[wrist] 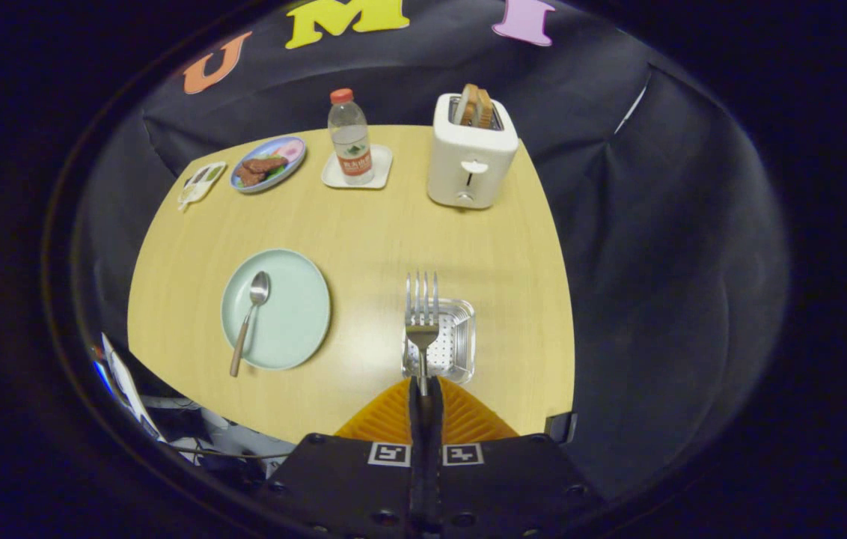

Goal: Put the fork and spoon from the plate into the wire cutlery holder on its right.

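Observation:
My gripper (423, 389) is shut on the handle of a metal fork (421, 311), whose tines point away from me. The fork hangs above the wire cutlery holder (461, 340), a small silver basket on the wooden table just ahead of the orange fingers (461, 415). To the holder's left lies a pale green plate (296, 314). A spoon (250, 318) rests on that plate, bowl away from me, its brown handle sticking over the plate's near rim.
At the table's far side stand a white toaster (468, 161) with bread slices, a water bottle (350, 142) on a white coaster, a blue plate of food (268, 165) and a small white dish (200, 183). The table edge runs just right of the holder.

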### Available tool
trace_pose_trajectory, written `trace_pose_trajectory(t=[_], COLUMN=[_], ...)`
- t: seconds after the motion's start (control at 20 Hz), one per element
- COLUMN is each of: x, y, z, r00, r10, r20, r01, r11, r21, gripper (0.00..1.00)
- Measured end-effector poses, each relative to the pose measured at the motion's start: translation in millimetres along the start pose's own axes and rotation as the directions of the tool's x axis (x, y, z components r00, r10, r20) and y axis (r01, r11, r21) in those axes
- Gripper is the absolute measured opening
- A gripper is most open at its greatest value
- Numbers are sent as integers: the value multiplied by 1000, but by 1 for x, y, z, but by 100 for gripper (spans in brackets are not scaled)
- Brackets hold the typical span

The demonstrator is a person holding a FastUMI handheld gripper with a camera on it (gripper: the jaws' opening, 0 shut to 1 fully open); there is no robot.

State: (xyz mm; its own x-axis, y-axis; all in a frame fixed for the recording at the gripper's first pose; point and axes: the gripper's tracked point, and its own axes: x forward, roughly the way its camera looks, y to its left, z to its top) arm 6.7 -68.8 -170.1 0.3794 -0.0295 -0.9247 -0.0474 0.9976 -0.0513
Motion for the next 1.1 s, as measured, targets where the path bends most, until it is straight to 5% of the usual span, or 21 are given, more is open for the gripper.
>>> trace_pose_trajectory(t=[0.3,0.85,1.1], x=[35,57,51], y=[-10,-22,-22], z=[-23,-10,4], r00=[988,977,985], r10=[62,107,119], r20=[-141,-187,-124], r01=[-58,-83,-98], r11=[998,988,982], r21=[34,132,161], gripper=[1,6,23])
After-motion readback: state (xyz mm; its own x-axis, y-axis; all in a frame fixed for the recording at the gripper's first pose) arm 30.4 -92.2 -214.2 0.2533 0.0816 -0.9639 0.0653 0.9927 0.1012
